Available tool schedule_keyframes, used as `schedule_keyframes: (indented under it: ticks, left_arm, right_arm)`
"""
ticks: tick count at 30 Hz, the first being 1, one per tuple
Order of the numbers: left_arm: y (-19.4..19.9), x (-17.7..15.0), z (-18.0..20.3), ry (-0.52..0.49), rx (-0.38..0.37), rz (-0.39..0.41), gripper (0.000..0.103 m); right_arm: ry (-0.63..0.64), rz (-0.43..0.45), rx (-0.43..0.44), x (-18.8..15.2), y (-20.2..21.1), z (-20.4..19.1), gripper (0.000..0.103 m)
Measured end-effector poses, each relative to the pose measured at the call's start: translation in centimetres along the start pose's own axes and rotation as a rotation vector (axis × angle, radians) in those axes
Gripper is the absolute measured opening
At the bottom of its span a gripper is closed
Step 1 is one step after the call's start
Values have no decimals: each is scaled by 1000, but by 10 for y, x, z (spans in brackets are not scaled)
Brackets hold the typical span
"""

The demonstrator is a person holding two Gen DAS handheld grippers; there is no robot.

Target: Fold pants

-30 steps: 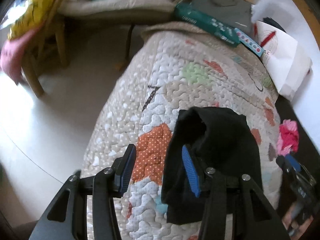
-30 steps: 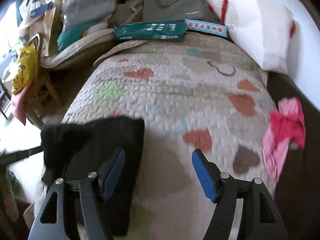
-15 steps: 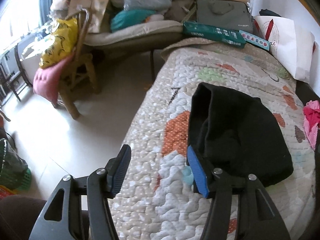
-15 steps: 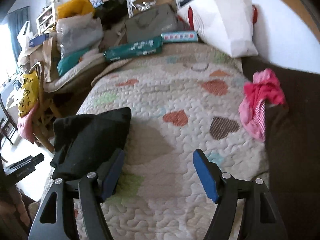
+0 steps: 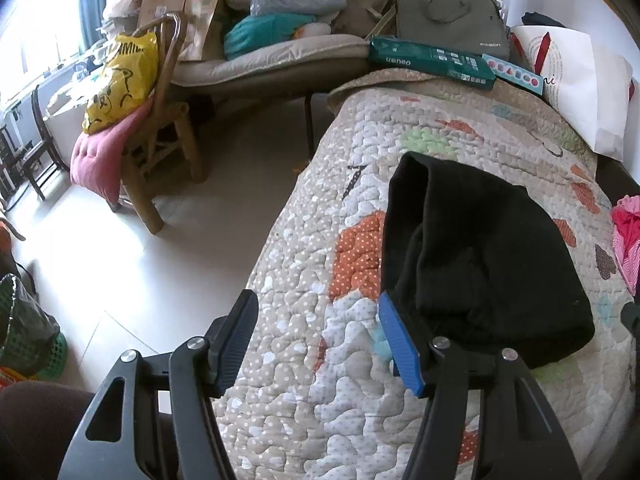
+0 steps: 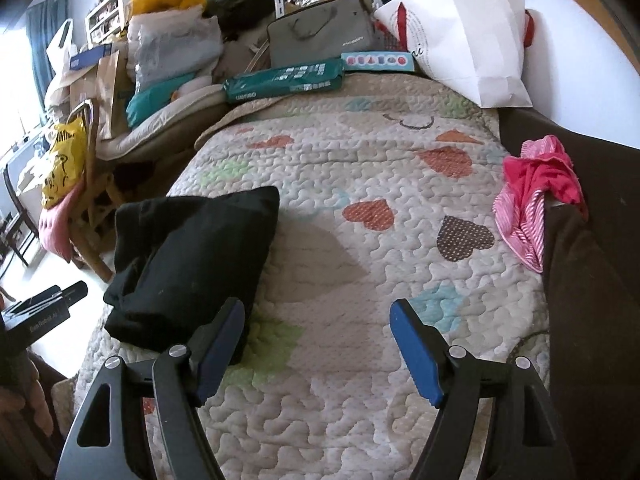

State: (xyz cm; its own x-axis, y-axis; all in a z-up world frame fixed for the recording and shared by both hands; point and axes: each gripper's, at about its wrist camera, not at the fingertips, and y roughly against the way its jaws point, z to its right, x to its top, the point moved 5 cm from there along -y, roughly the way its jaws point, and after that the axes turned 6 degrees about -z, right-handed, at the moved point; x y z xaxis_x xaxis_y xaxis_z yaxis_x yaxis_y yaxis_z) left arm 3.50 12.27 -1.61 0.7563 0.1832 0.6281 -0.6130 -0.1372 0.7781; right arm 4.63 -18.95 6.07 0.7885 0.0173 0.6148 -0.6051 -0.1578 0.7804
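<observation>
Both tools pulled back from pants [image 5: 484,256] over the last 1 s. We read left tool [image 5: 320,340] and right tool [image 6: 316,344] as released, empty. Pants lie folded in 1 bundle on bed [image 6: 360,256], left edge. Fold looks done.

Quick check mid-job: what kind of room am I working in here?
Probably a cluttered home bedroom or spare room: a heart-patterned quilted bedspread, a wooden chair with a pink cushion, and piled bags and boxes.

Pale tiled floor [image 5: 132,248], brightly lit from the window side. Wooden chair [image 5: 168,128]; quilted heart-pattern bedspread [image 6: 360,184]; white wall [image 6: 568,44].
</observation>
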Motion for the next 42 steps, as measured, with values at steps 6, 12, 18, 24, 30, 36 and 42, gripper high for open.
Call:
schedule_keyframes:
  ticks: [6,12,18,24,30,36,42]
  left_arm:
    - [-5,-1,4,-5,-10,-26,63]
    - [-7,-2,7,-12,-18,-42,63]
    - [-11,-3,7,-10,-24,-63,63]
    - [-15,-4,8,-1,-31,-83,63]
    - [-13,7,-2,79,-129,-101,63]
    - [-29,37,4,124,-259,-188,63]
    - [-57,60,29,144,-363,-275,64]
  right_arm:
    - [18,-47,6,6,-15,-8,80]
    - [20,-77,38,25,-27,-18,80]
    - [37,-88,48,34,-37,-28,80]
    - [46,-102,48,33,-47,-32,80]
    - [25,-109,57,38,-54,-27,80]
    - [4,-112,128,50,-63,-22,82]
    - [-50,-150,178,53,-81,-15,83]
